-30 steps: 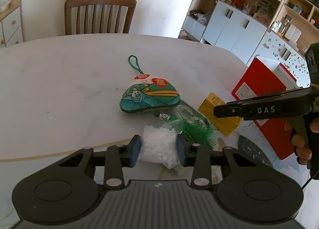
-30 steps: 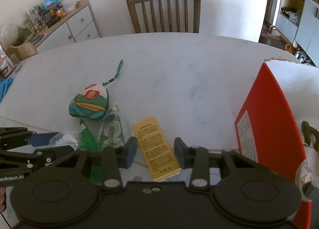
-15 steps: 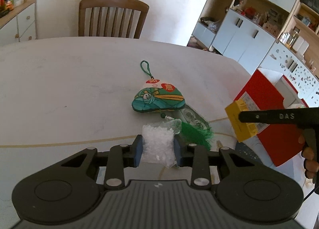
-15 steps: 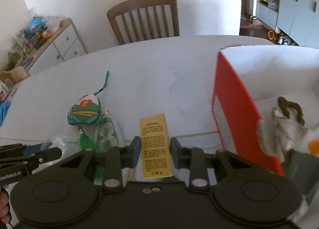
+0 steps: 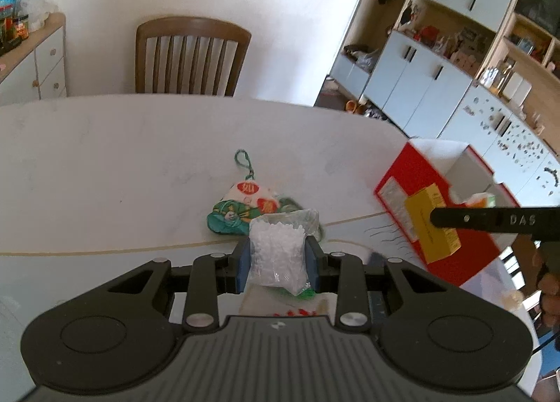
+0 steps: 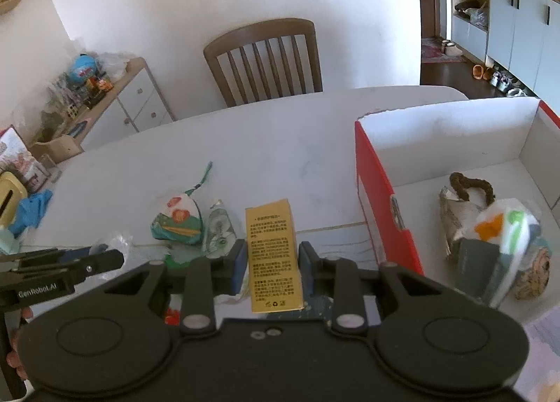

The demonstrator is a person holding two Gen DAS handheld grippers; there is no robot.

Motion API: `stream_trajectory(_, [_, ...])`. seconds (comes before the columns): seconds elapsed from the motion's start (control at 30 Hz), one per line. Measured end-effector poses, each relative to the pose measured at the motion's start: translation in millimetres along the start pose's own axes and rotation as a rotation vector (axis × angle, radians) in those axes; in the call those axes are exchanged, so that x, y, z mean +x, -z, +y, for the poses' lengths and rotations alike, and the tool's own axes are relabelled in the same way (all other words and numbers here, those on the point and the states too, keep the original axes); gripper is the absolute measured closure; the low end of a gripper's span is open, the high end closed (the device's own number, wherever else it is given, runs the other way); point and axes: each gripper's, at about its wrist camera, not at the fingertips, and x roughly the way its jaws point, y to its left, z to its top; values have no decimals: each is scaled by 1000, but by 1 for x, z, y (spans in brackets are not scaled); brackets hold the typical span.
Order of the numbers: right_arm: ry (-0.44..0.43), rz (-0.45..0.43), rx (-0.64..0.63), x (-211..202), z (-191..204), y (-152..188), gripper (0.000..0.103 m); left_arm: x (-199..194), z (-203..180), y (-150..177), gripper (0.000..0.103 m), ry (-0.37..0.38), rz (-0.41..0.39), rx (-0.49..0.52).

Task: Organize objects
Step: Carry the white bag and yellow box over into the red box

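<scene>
My left gripper [image 5: 278,263] is shut on a clear bag of white beads [image 5: 278,253], held above the white table [image 5: 105,164]. My right gripper [image 6: 273,263] is shut on a yellow carton [image 6: 273,251], lifted off the table just left of the red box [image 6: 381,202]. In the left wrist view the same yellow carton [image 5: 432,223] hangs in front of the red box [image 5: 413,178]. A green embroidered sachet [image 5: 241,207] with a cord loop lies on the table behind the bead bag. The sachet [image 6: 178,220] also shows beside a clear packet [image 6: 218,230].
The red box is open at the top and holds a patterned pouch [image 6: 504,244] with a brown cord. A wooden chair [image 5: 190,55] stands at the table's far side. Cabinets [image 5: 437,83] line the right wall, a cluttered sideboard [image 6: 115,101] the left.
Both grippers closed on their objects and rose off the table. The right one carried the yellow carton up and toward the red box. The bead bag left the table with the left gripper.
</scene>
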Motion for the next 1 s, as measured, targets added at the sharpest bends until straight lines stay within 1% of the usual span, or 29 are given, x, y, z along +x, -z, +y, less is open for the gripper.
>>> stream_trajectory(0.13, [-15, -7, 6, -16, -3, 5, 73, -18, -10, 1, 72, 21, -6, -7])
stream_trajectory(0.3, [-28, -25, 5, -37, -7, 11, 73, -39, -27, 3, 72, 33, -20, 12])
stream_trajectory(0.53, [-33, -54, -8, -73, -17, 16, 73, -54, -68, 1, 72, 40, -19, 67])
stream_trajectory(0.73, [-28, -79, -7, -96, -33, 16, 73, -57, -112, -5, 72, 63, -30, 117])
stream_trajectory(1.0, [-16, -106, 8, -118, -71, 12, 73, -41, -173, -8, 72, 66, -32, 176])
